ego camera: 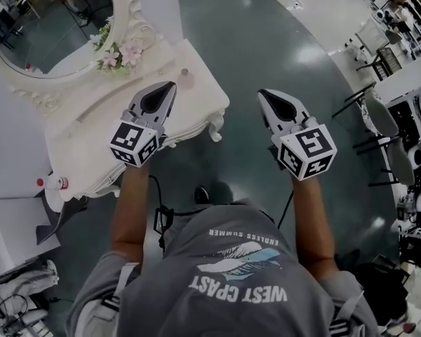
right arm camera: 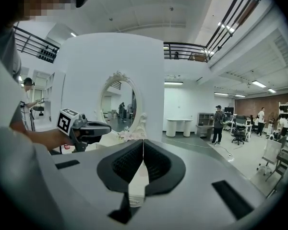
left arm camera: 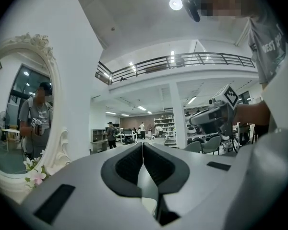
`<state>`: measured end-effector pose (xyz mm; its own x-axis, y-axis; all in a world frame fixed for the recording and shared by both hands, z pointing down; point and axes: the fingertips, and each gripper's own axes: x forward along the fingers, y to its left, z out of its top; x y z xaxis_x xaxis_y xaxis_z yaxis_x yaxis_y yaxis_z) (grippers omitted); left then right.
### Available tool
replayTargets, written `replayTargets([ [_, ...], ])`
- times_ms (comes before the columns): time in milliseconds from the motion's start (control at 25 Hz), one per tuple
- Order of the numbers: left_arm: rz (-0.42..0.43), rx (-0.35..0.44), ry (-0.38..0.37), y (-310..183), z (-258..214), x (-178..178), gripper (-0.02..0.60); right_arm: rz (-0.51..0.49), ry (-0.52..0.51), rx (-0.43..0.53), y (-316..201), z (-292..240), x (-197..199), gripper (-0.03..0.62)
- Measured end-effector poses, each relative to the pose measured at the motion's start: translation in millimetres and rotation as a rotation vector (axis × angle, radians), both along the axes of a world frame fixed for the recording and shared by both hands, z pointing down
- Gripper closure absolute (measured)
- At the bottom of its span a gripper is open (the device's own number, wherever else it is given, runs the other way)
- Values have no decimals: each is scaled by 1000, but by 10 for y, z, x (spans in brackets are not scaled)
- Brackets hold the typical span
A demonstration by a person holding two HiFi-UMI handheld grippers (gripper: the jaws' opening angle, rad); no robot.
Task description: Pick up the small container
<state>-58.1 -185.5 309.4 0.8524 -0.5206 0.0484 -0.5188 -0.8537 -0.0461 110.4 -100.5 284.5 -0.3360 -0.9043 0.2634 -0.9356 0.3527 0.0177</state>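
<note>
Bench white, with a carved white mirror frame and pink-and-white flowers; small container pale pink. Left hand-held gripper and right hand-held gripper light grey with black pads, their cubes patterned in black-and-white squares. Floor dark grey-green, glossy

White dressing table, ornate mirror, grey floor

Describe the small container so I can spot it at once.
Start at the white dressing table under the oval mirror. At its far right corner, beside the tip of the left hand-held gripper, stands a small pale pink container, alone, apart from the flowers by the mirror.
</note>
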Motion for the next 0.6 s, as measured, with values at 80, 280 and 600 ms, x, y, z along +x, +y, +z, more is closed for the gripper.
replayTargets([
  [80,2,-7,8,-60,31,-14,565,1,7,-2,-54,2,-30,568],
  [280,-10,-25,8,-205,117,-79,565,-19,15,0,-258,4,-102,568],
  [600,-83,-45,-17,-508,215,-172,563,-103,-8,-4,-771,91,-165,568],
])
